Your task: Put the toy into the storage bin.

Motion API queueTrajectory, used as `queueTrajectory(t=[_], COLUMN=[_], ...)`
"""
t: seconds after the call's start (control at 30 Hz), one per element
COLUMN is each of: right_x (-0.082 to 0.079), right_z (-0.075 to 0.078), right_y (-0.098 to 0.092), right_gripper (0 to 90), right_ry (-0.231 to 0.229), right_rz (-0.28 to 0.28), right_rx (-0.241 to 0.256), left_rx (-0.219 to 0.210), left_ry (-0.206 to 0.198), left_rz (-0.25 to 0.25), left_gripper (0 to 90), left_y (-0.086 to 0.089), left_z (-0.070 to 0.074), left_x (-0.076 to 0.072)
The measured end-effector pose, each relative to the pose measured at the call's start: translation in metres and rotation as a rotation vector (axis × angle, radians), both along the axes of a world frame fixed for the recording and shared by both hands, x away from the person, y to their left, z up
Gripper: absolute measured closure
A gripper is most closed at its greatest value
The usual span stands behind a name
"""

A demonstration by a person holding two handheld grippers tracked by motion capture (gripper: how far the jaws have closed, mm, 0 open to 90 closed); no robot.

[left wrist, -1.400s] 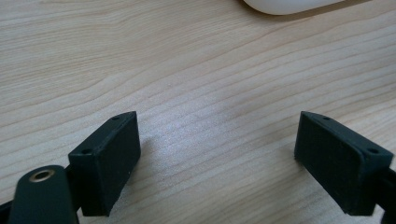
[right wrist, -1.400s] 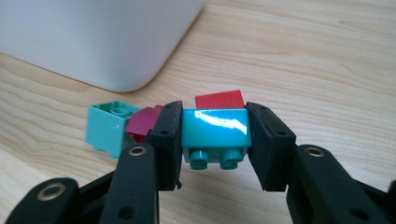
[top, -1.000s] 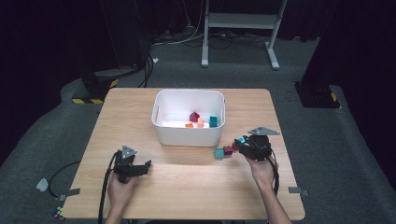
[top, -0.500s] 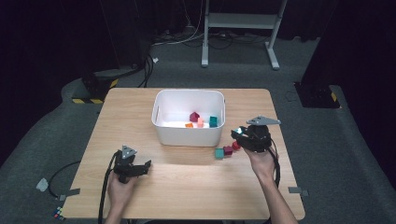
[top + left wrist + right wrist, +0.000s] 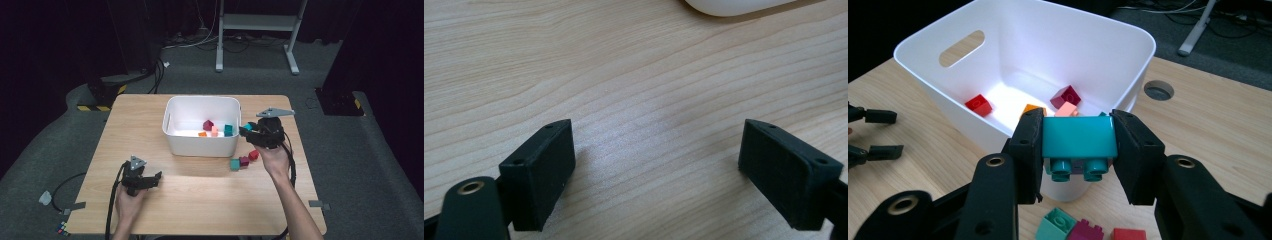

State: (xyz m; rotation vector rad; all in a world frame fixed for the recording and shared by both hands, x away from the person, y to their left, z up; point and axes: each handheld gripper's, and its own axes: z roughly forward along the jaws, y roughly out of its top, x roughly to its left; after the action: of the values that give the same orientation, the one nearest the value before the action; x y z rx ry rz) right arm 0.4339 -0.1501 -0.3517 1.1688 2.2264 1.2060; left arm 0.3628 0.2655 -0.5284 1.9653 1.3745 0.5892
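Right gripper view first: my right gripper (image 5: 1078, 145) has its jaws clamped on a teal brick (image 5: 1078, 136), one pad on each side, studs pointing down toward the table. The brick sits squarely between the pads and hangs just outside the near wall of the white bin (image 5: 1108, 55), about level with its rim. Inside the bin I can see a red brick (image 5: 978, 104), an orange one (image 5: 1030, 108), a maroon one (image 5: 1065, 95) and a pink one (image 5: 1067, 109). Right below the held brick, three loose ones lie on the table (image 5: 1198, 120): a teal (image 5: 1055, 223), a maroon (image 5: 1087, 231) and a red (image 5: 1129, 234).

From the high view, the right gripper (image 5: 248, 129) is up against the bin's (image 5: 200, 145) right side, with those three loose bricks just in front of it.

My left gripper (image 5: 659, 175) is spread wide with nothing between the pads, just bare wood under it. In the high view it (image 5: 155, 179) rests low at the table's near left, well apart from the bin.
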Motion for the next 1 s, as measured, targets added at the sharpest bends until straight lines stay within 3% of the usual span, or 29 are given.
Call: queueTrajectory(t=[0.53,1.0], right_x=[0.029,0.050], right_z=[0.019,0.016], right_y=[0.037,0.073], right_gripper=[58.5,58.4], right_ry=[0.024,0.048], right_rz=[0.041,0.058], right_rx=[0.008,-0.033], left_rx=[-0.001,-0.002], left_ry=[0.000,0.000], left_rz=[-0.003,-0.002], left_gripper=[14.5,14.5], left_y=[0.000,0.000], left_z=[0.000,0.000], left_x=[0.000,0.000])
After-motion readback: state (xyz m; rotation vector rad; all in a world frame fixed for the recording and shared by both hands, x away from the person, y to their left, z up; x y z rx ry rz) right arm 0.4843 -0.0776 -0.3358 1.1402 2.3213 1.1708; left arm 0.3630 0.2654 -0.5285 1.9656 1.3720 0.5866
